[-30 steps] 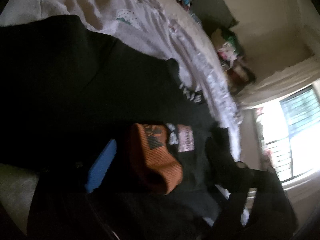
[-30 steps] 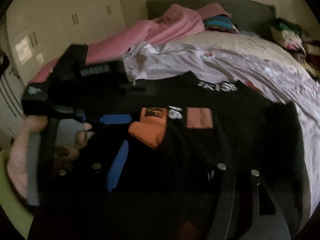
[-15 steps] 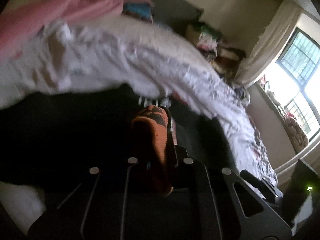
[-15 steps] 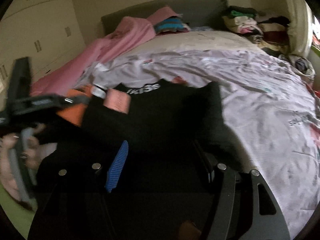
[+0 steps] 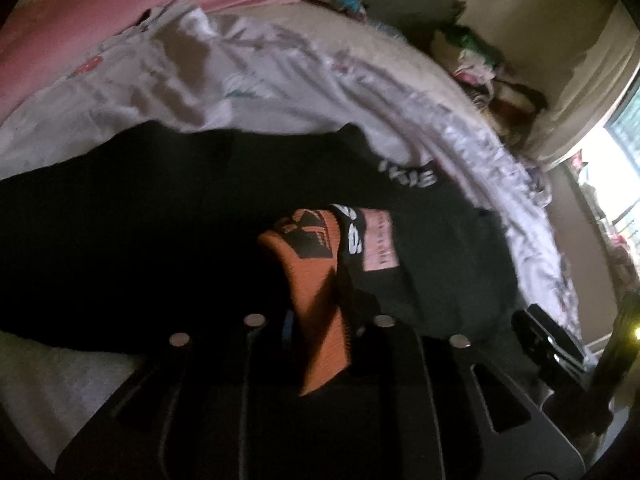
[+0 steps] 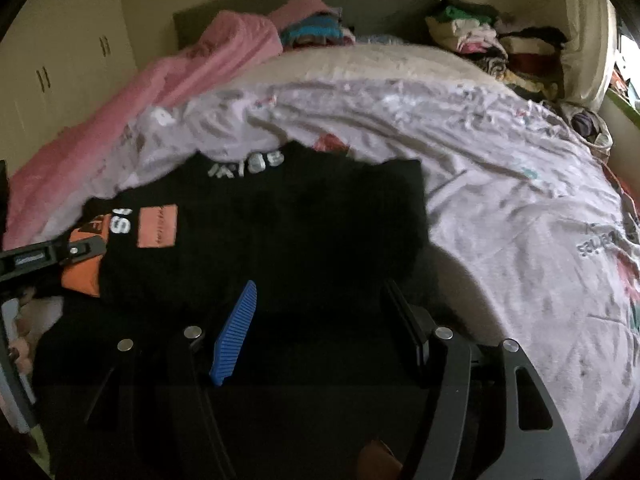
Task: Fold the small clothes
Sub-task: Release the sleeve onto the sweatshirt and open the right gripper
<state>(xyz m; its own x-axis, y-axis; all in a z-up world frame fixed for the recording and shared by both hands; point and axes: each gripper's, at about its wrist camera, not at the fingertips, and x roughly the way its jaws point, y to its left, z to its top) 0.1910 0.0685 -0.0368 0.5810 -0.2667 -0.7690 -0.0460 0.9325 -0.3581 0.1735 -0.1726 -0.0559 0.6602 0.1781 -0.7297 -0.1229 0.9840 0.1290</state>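
A black garment point(image 6: 304, 232) with white letters, a pink patch and an orange cuff point(image 6: 82, 272) lies on the bed. In the left wrist view my left gripper point(image 5: 320, 320) is shut on the orange cuff point(image 5: 316, 280), with the black garment point(image 5: 160, 208) spread beyond it. My right gripper point(image 6: 320, 320) is open over the garment's near edge, its blue pad point(image 6: 236, 336) showing on the left finger. The left gripper also shows at the left edge of the right wrist view point(image 6: 48, 258).
A wrinkled pale printed sheet point(image 6: 500, 200) covers the bed. A pink blanket point(image 6: 160, 92) lies along the left. Piles of clothes point(image 6: 480, 40) sit by the grey headboard point(image 6: 360, 4). A bright window point(image 5: 616, 168) is at right.
My left gripper has closed on the orange cuff and pulled it toward the garment's left side. My right gripper has swung from left to the garment's right part, staying open.
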